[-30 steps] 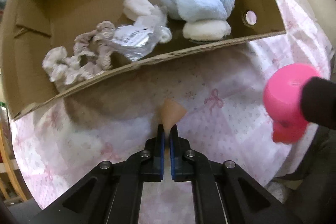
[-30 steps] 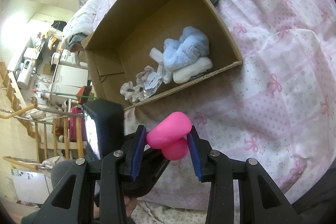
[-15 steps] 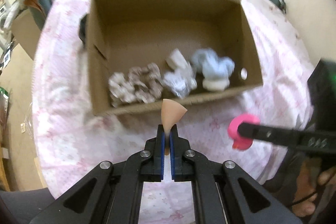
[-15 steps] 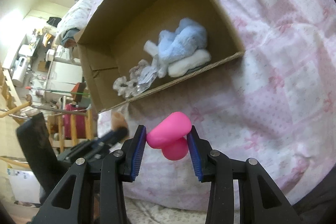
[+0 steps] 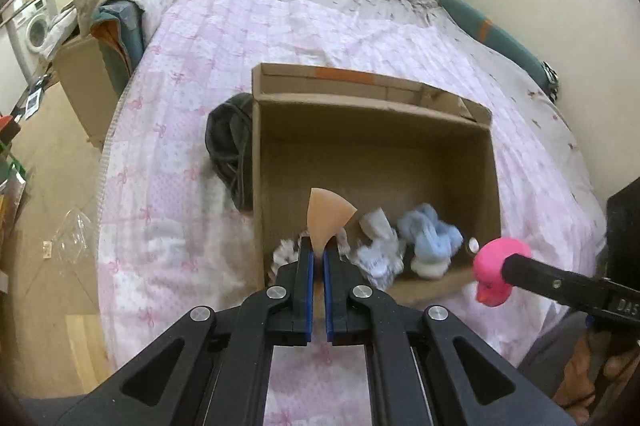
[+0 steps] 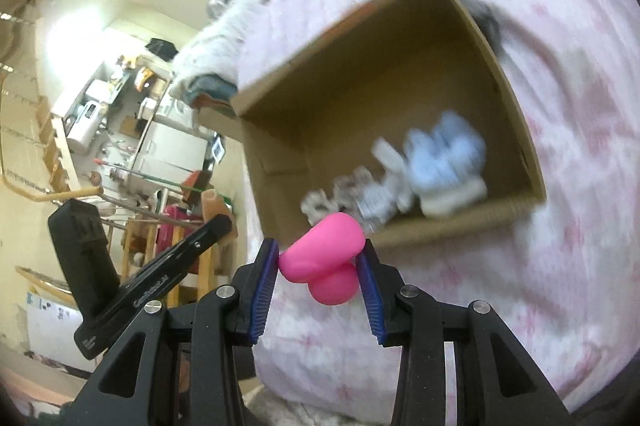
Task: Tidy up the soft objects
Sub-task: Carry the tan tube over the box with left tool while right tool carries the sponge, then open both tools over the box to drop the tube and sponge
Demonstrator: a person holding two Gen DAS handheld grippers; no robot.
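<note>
Left tongs point(image 5: 316, 258) clamp a peach wedge sponge point(image 5: 326, 218); right tongs point(image 6: 320, 270) clamp a pink rubber duck point(image 6: 326, 260). Both are held above the near edge of a cardboard box point(image 5: 494, 186) on the bed point(image 5: 168, 154), with a blue plush point(image 5: 430, 232) inside.

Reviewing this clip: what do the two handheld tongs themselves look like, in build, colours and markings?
Both tongs, left and right, are matte black plastic frames with triangular cut-outs and round silver screw heads. Their fingers carry blue ribbed pads. The left one, seen from the right wrist camera, has a boxy black handle and white lettering along its side, too small to read. No cables or sleeves show.
</note>
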